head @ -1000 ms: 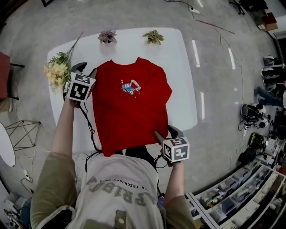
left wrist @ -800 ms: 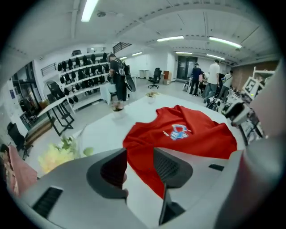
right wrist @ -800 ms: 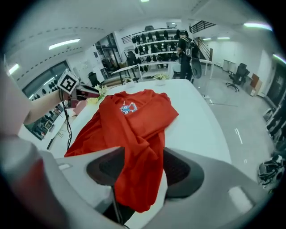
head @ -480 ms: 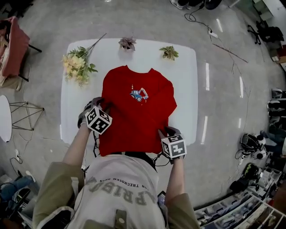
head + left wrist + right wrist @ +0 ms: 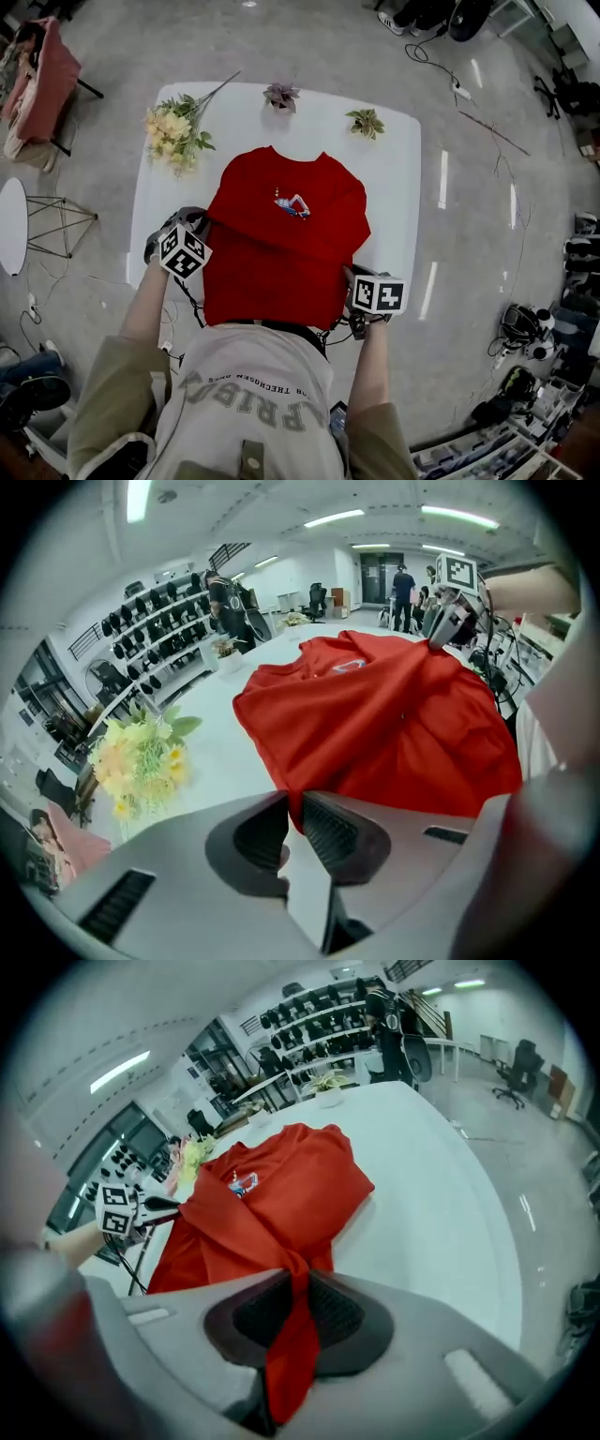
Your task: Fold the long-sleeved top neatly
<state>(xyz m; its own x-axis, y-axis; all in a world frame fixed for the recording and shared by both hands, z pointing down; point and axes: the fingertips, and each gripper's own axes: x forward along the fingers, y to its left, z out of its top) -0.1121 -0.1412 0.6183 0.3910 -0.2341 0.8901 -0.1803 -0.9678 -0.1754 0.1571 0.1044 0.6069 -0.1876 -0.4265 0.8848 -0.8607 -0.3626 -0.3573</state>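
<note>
Two grippers nip the red top (image 5: 281,239), which lies on the white worktop (image 5: 398,187) with its long axis running away from the jaws (collar at the far end). On the left gripper (image 5: 292,803) the jaws are closing on its left edge; on the right gripper (image 5: 298,1288) they are closing on a bunched strip of its right side.

The long-sleeved top (image 5: 281,253) is plain bright red, with a small chest print (image 5: 292,203) in blue and white. The counter (image 5: 394,187) under it is glossy white. At the counter's far left corner, the bouquet (image 5: 173,131) shows pale yellow blooms and green leaves. Along the far edge, one small plant (image 5: 280,95) is dusky purple-pink and the other plant (image 5: 366,122) is green. The floor (image 5: 469,281) is mottled grey with pale streaks of reflected light. The person's T-shirt (image 5: 248,394) is off-white with grey lettering, its sleeves (image 5: 103,403) olive-tan.
</note>
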